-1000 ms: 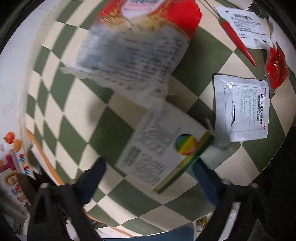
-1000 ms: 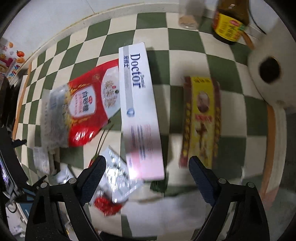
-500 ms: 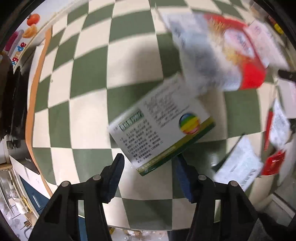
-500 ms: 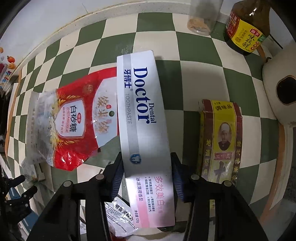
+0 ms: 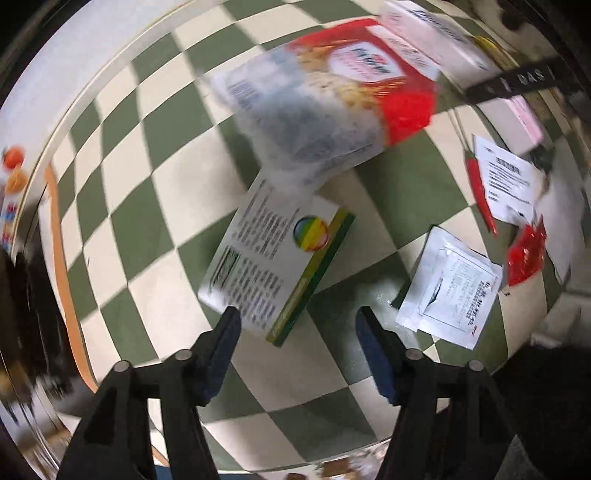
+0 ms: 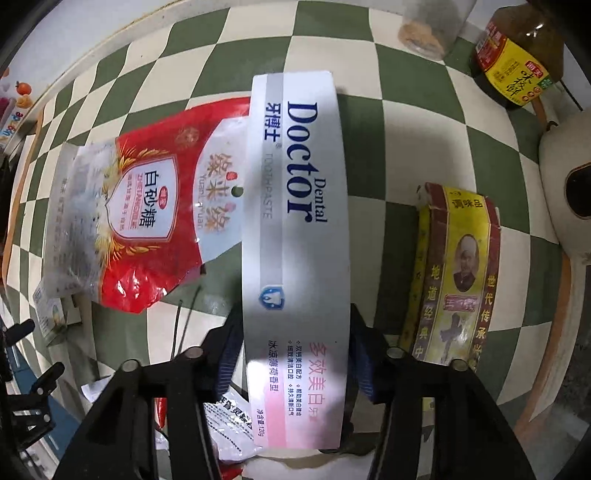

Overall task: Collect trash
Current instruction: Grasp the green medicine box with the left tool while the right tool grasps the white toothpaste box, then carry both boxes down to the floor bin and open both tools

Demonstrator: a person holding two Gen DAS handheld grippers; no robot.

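My right gripper is shut on the long white Dental Doctor toothpaste box, its blue pads pressing both long sides. The box also shows at the top right of the left wrist view. My left gripper is open just above the near corner of a flat white medicine box with a rainbow circle and green edge. A red and clear sugar bag lies beyond it, partly over it; it also shows in the right wrist view.
A white sachet, a red chilli, a printed slip and a red wrapper lie to the right. A yellow box, a sauce bottle, a jar and a white cooker stand on the checkered tablecloth.
The right gripper has closed on the toothpaste box, from wide open a second ago. The left gripper has swung over the medicine box and its fingers have opened somewhat since half a second ago.
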